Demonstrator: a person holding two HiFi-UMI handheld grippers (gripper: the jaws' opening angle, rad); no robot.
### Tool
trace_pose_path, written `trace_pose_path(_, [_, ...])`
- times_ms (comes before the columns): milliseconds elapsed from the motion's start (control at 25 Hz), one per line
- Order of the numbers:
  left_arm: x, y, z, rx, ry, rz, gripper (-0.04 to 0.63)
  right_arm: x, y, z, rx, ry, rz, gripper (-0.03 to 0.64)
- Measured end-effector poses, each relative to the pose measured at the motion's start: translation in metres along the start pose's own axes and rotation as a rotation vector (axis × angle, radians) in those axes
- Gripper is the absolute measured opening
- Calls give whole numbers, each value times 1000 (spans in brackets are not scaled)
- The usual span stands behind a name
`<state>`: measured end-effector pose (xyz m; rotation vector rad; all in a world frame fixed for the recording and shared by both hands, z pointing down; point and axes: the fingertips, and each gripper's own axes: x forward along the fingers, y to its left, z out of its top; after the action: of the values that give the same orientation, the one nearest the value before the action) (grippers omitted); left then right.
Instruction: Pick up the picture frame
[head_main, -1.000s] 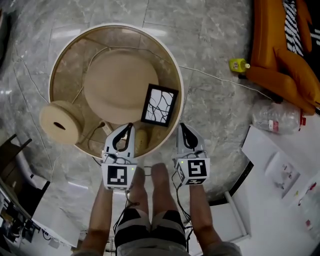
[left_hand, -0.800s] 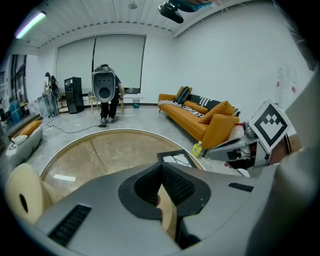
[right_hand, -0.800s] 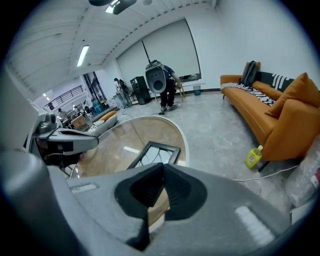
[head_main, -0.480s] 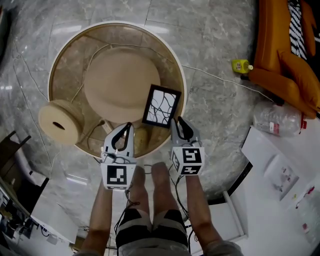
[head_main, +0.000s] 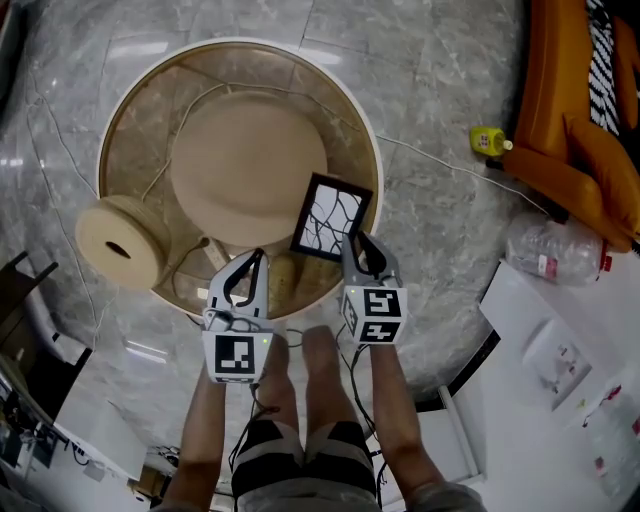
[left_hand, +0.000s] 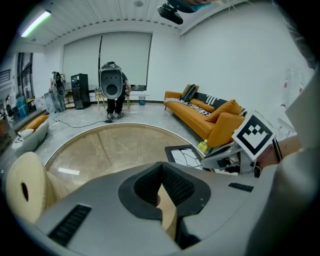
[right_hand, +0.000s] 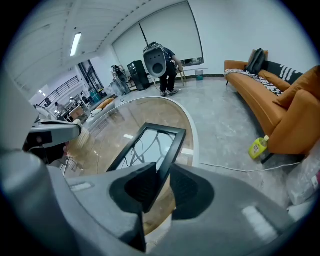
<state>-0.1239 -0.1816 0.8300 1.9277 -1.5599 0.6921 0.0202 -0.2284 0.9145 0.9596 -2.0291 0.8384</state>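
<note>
The picture frame (head_main: 333, 217) is black with a white, branch-patterned picture. It lies on the round glass table (head_main: 375, 160) near the right rim. My right gripper (head_main: 352, 246) is at its near right corner. In the right gripper view the frame (right_hand: 150, 142) runs its corner in between the right gripper's (right_hand: 161, 175) jaws, which are opening, with a gap beside the edge. My left gripper (head_main: 258, 258) hovers over the table's near rim to the frame's left, fingertips together, holding nothing. The left gripper view shows the frame (left_hand: 186, 154) and the right gripper's marker cube (left_hand: 254, 136).
A large beige dome (head_main: 245, 165) sits mid-table and a pale spool (head_main: 120, 240) at its left rim. On the floor to the right are an orange sofa (head_main: 590, 110), a yellow bottle (head_main: 487, 140), a clear plastic bottle (head_main: 555, 250) and a white cable (head_main: 440, 160). A person (left_hand: 114, 92) stands far back.
My right gripper moved forward and down from the table's rim to the frame's near corner and its jaws spread. The left gripper stayed put.
</note>
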Motion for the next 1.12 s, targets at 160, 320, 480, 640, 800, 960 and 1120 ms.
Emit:
trace_pose_path(160, [0, 3, -4, -29, 9, 13, 17, 2, 0, 1, -6, -3, -2, 89])
trace_pose_path(320, [-1, 2, -6, -3, 6, 6, 17, 1, 0, 2, 1, 0, -6, 89])
trace_pose_path(480, [-2, 3, -4, 0, 4, 6, 17, 4, 0, 3, 10, 10, -6, 94])
trace_pose_path(640, [-3, 6, -3, -36, 13, 21, 17, 8, 1, 1, 8, 31, -5, 104])
trace_pose_path(800, [-3, 5, -4, 19, 4, 3, 17, 8, 1, 2, 12, 31, -7, 105])
trace_pose_path(960, [-3, 6, -6, -29, 14, 19, 17, 10, 0, 1, 28, 28, -9, 100])
trace_pose_path(1120, [-5, 6, -6, -39, 10, 23, 17, 9, -1, 4, 29, 21, -27, 77])
